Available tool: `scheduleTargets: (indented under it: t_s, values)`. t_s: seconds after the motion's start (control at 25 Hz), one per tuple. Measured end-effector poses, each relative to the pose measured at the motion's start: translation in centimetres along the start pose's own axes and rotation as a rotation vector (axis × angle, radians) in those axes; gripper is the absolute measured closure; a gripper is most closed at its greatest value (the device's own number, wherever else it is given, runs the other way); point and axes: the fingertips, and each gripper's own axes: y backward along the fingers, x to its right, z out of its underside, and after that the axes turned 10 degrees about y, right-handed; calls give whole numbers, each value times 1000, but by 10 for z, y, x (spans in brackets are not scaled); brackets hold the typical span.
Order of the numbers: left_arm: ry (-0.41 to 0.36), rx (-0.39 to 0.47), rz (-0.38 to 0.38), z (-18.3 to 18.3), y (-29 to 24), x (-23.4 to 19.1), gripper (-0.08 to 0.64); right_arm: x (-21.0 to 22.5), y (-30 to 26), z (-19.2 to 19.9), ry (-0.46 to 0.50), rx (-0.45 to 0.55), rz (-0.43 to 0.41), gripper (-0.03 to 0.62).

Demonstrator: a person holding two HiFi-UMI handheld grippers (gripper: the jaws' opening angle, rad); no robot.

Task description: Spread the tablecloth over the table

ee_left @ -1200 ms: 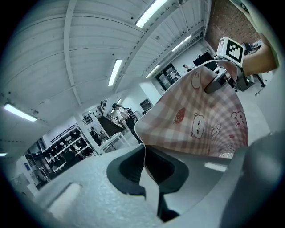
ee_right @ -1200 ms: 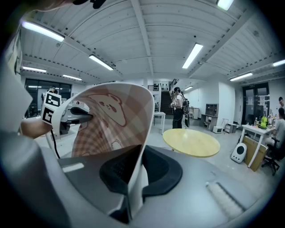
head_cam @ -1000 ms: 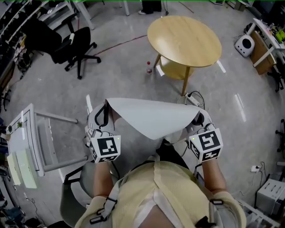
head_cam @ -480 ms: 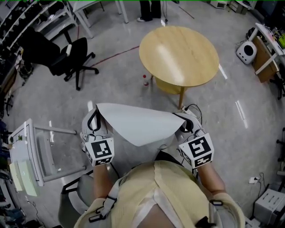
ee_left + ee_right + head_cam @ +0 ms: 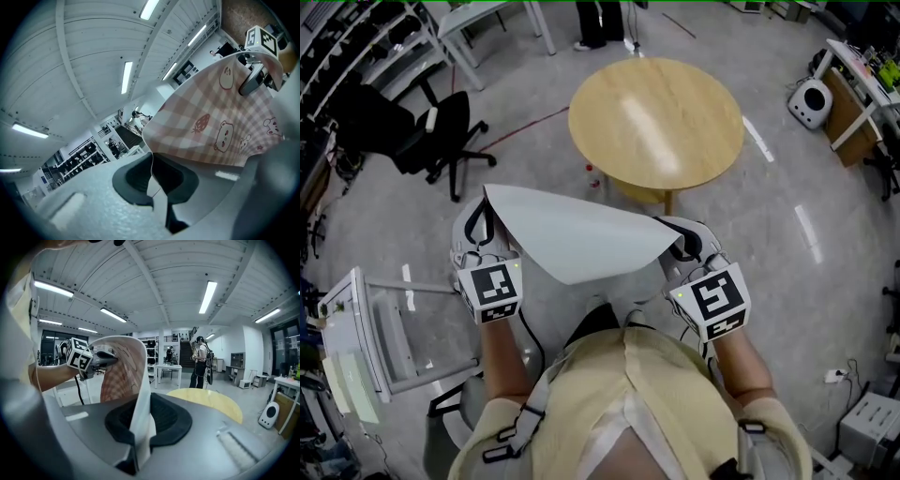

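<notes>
A tablecloth (image 5: 572,239) hangs stretched between my two grippers, white side up in the head view. Its underside (image 5: 220,126) is pink check with bears and strawberries. My left gripper (image 5: 487,220) is shut on the cloth's left edge, and a thin fold (image 5: 151,180) runs between its jaws. My right gripper (image 5: 675,239) is shut on the right edge, with a white strip (image 5: 140,423) pinched in its jaws. The round wooden table (image 5: 656,122) stands just beyond the cloth, bare-topped, and shows as a yellow disc (image 5: 211,401) in the right gripper view.
A black office chair (image 5: 403,122) stands at the far left. A white metal frame (image 5: 370,328) is close on my left. A small bottle (image 5: 589,172) sits on the floor by the table's leg. A white speaker (image 5: 811,97) and shelving stand at the right. People stand far off (image 5: 201,362).
Both grippers have carried the cloth forward. The round table is now nearer and sits lower and further left in the head view. The grip on the cloth is unchanged.
</notes>
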Motion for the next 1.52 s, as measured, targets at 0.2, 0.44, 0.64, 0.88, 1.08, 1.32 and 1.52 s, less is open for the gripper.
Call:
scheduleTargets:
  t_s: [0.2,0.44,0.64,0.88,1.08,1.32,1.52]
  values:
    - [-11,91,13,-47,-37,-3,554,30,1,-19,40,33,69,584]
    - [-15,171,59,-92,-87,-4,554,63,-4,-41,59,66,125,584]
    - [-35,207,147,-124,-148,5,554,114,-20,-52,79,48,203,584]
    - [-63,238,237,-153,-238,27,554,180,-51,-54,63,8,297,584]
    - [-95,258,315,-174,-312,43,554,233,-79,-57,86,-26,351,583]
    - [-158,280,412,-196,-392,66,554,295,-114,-51,83,-80,430,583]
    - [-180,289,490,-208,-453,91,554,344,-134,-40,89,-141,490,583]
